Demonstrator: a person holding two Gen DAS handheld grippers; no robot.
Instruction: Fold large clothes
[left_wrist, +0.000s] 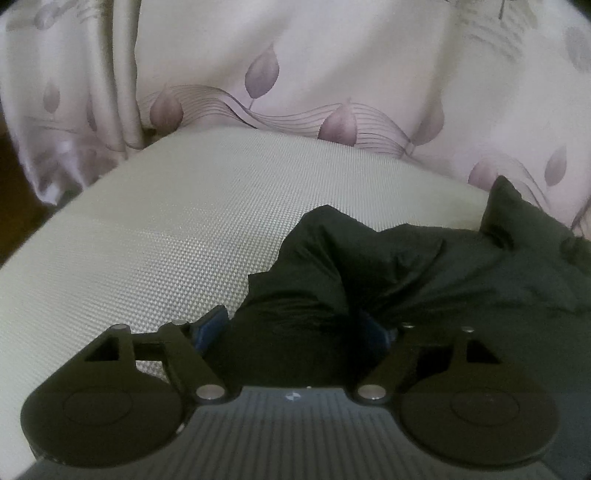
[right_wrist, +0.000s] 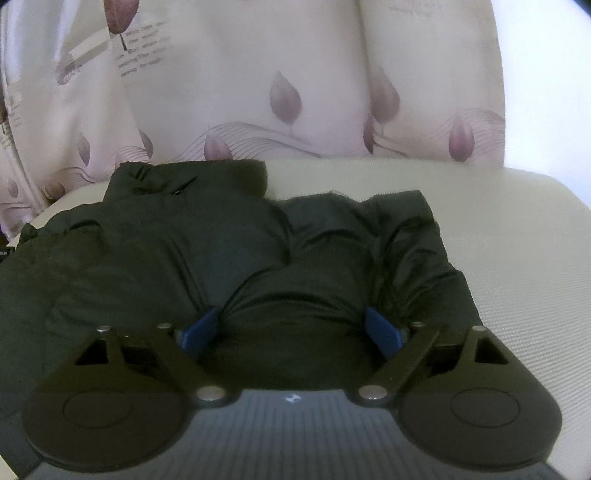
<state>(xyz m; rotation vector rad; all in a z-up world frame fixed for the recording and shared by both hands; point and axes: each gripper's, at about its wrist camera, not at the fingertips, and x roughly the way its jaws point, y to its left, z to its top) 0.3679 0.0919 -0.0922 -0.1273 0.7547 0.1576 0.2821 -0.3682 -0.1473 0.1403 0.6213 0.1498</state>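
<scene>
A dark, puffy garment (left_wrist: 424, 273) lies crumpled on a cream woven surface (left_wrist: 166, 229). In the left wrist view its left end bulges up between the blue pads (left_wrist: 212, 326) of my left gripper (left_wrist: 295, 325), whose jaws stand wide apart and open. In the right wrist view the garment (right_wrist: 166, 251) spreads to the left, with a raised collar-like flap (right_wrist: 207, 177) at the back. My right gripper (right_wrist: 291, 325) is also open, its blue pads (right_wrist: 382, 328) set wide on either side of a mound of the fabric. The cloth hides the pad tips.
A pale curtain with purple leaf prints (left_wrist: 332, 55) hangs right behind the surface, also in the right wrist view as the curtain (right_wrist: 258, 55). Bare woven surface (right_wrist: 517, 229) lies right of the garment. The surface's left edge drops to a dark floor (left_wrist: 14, 192).
</scene>
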